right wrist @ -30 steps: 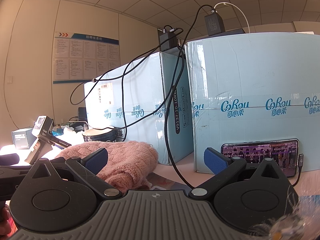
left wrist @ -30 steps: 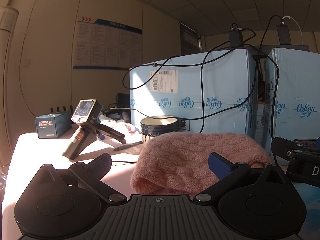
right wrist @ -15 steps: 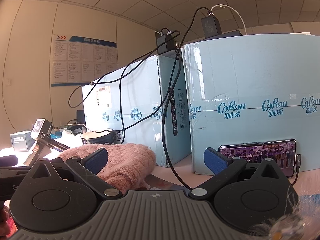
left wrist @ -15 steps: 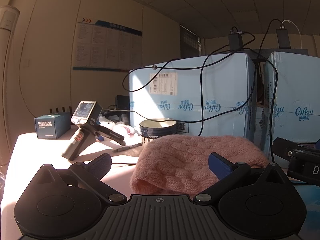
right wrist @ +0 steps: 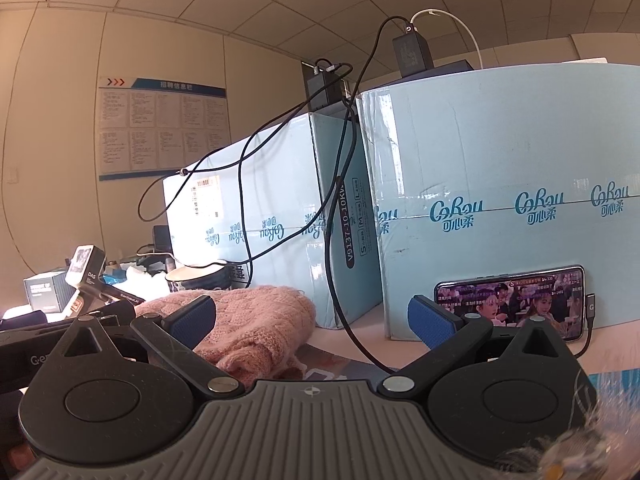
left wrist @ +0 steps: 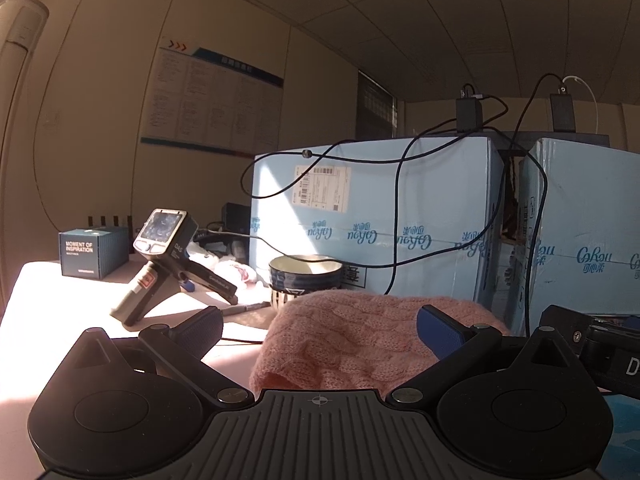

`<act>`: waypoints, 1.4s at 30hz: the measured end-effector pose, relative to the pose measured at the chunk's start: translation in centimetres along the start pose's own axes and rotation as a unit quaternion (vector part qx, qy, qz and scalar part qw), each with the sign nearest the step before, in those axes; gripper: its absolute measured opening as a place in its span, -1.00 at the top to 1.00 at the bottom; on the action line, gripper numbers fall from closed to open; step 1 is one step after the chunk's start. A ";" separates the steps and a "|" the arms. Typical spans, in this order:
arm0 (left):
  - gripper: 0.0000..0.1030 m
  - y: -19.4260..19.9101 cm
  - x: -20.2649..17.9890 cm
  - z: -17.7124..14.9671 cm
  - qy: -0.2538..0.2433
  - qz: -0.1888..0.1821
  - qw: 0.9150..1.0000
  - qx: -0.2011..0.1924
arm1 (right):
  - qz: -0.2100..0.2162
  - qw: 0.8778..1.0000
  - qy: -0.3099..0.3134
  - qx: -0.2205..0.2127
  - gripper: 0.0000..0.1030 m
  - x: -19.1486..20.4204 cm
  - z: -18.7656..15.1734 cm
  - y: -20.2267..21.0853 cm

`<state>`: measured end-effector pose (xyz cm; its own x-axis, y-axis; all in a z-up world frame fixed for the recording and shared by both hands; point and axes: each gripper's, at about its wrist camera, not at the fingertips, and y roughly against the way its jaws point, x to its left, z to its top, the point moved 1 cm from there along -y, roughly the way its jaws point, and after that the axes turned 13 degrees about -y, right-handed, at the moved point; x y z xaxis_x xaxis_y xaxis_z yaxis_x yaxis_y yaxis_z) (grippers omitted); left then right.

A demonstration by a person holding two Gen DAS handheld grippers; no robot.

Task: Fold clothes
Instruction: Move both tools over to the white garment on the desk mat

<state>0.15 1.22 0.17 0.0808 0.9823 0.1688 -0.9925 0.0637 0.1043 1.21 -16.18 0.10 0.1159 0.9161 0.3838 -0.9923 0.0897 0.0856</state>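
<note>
Left gripper (left wrist: 318,330): jaws spread, empty, level before the pink knit sweater (left wrist: 360,340), bunched on the table by the blue-rimmed bowl (left wrist: 306,280). Right gripper (right wrist: 310,320): likewise spread, empty. Views tilted slightly upward over the last second, sweater unmoved; folded compact or merely heaped, undetermined.

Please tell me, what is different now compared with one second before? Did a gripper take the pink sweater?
Almost nothing changed. The left gripper and right gripper only tilted slightly upward, so the scene sits a little lower in both views. Both stay open and empty. The pink sweater lies untouched on the table, beside the bowl.
</note>
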 end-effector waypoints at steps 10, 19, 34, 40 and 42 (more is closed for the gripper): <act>-1.00 0.6 1.1 -0.2 0.040 -0.026 0.997 -0.053 | -0.064 0.998 -0.022 0.002 -1.00 -0.9 0.1 4.4; -1.00 1.9 0.5 0.1 0.028 -0.047 0.994 -0.095 | -0.136 0.990 -0.035 -0.029 -1.00 -2.7 2.1 11.9; -1.00 5.7 -2.2 0.3 0.007 -0.078 0.996 -0.046 | -0.184 0.976 -0.071 -0.089 -1.00 -8.7 4.0 27.1; -1.00 11.0 -5.4 0.7 -0.001 -0.204 0.974 -0.099 | -0.240 0.962 -0.080 -0.105 -1.00 -12.0 3.9 32.8; -1.00 12.5 -6.9 0.9 -0.003 -0.264 0.959 -0.108 | -0.258 0.957 -0.077 -0.109 -1.00 -12.8 3.8 34.4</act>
<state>-12.75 -4.97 1.23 0.5769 0.8023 0.1530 -0.8091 0.5871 -0.0279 -34.24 -26.32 1.60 0.5816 0.6607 0.4745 -0.7848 0.6092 0.1137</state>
